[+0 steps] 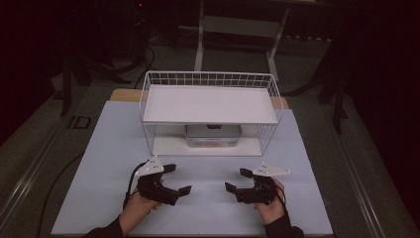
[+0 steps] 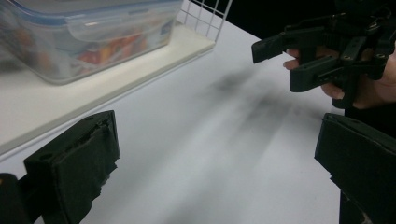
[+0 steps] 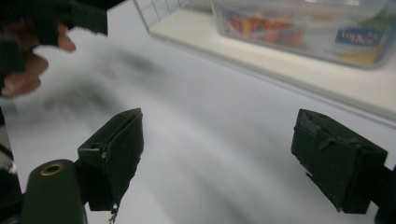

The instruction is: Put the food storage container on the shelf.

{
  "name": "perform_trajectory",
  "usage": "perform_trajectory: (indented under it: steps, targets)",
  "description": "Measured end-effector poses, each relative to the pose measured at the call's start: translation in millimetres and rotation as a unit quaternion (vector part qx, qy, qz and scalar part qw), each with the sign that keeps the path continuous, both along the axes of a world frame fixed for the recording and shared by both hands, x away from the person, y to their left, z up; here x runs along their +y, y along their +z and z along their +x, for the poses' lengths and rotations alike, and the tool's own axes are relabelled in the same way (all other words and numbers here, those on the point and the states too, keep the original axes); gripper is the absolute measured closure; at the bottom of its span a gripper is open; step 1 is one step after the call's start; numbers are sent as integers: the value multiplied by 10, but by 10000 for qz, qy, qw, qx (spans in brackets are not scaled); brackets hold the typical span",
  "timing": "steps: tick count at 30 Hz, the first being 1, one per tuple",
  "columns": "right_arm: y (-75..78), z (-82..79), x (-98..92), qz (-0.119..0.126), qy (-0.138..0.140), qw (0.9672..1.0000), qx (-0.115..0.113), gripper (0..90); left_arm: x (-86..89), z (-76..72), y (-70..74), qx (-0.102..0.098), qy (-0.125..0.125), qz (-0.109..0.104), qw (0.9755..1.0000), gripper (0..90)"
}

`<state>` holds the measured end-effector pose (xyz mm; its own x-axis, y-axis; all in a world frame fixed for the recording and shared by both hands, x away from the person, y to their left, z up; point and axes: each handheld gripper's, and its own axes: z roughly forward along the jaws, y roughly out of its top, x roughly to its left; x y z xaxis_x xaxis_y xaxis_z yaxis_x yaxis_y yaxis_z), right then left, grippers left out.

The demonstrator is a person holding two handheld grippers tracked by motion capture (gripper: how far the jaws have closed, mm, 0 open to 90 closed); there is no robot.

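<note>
We hold both hand-held grippers, left [image 1: 174,179] and right [image 1: 236,180], jaws apart and empty, over the worktop [image 1: 208,208], near the box [image 1: 213,136] in the rack [image 1: 210,79].

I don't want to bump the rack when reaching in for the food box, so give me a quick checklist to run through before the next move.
1. Left gripper open and holding nothing: ok.
2. Right gripper open and holding nothing: ok.
3. Food box on the lower shelf of the wire rack, facing the grippers: ok.
4. Table bare between grippers and rack: ok.
5. Box lid latched: cannot tell.
</note>
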<state>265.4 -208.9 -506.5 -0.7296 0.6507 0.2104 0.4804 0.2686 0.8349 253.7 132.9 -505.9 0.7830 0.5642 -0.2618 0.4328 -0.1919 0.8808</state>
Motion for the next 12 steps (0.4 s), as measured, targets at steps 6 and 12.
perform_trajectory:
  steps: [6,12]
  targets:
    - [-21,-86,-115,-153,7,9998,86,166,-39,-10,-10,-93,-69,51,9999,0]
    - [-53,-146,-153,-262,11,9996,135,165,-66,-14,-36,-89,-104,60,9999,0]
